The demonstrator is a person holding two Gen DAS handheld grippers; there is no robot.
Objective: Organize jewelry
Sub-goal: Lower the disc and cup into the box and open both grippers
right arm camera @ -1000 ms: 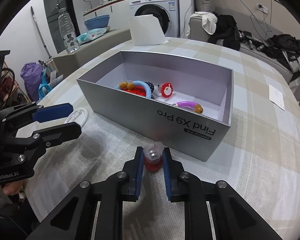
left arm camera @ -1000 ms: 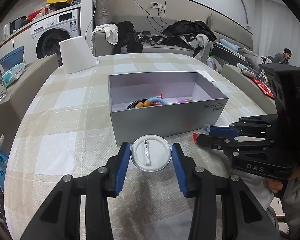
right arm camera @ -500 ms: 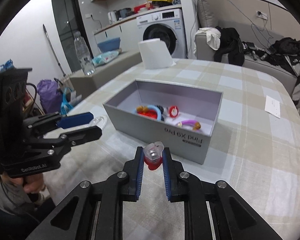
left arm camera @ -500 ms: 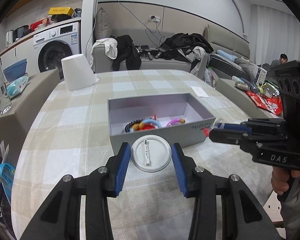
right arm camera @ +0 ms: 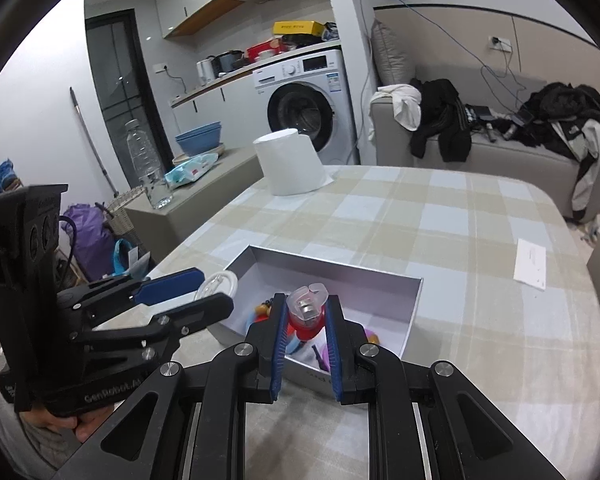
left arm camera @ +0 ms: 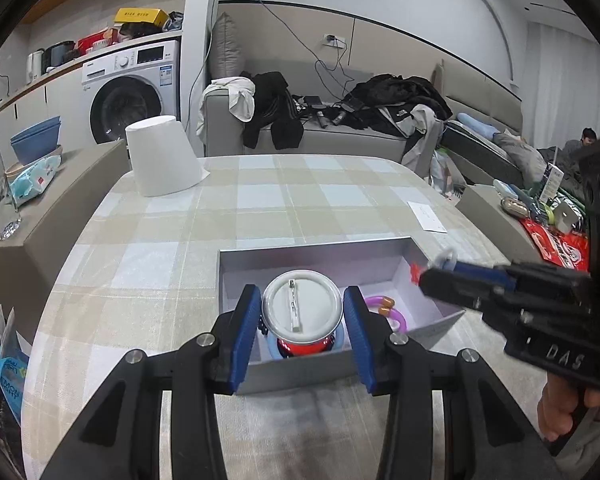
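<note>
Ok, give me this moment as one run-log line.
left gripper: shut on round white badge | right gripper: shut on red-and-clear trinket | both held above open grey box | nothing released yet

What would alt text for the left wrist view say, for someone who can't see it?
The left hand-held gripper holds a round white badge above an open grey box on a checked table. Colourful jewelry lies inside the box. The right hand-held gripper reaches in from the right, holding a small red and clear piece over the box.
</note>
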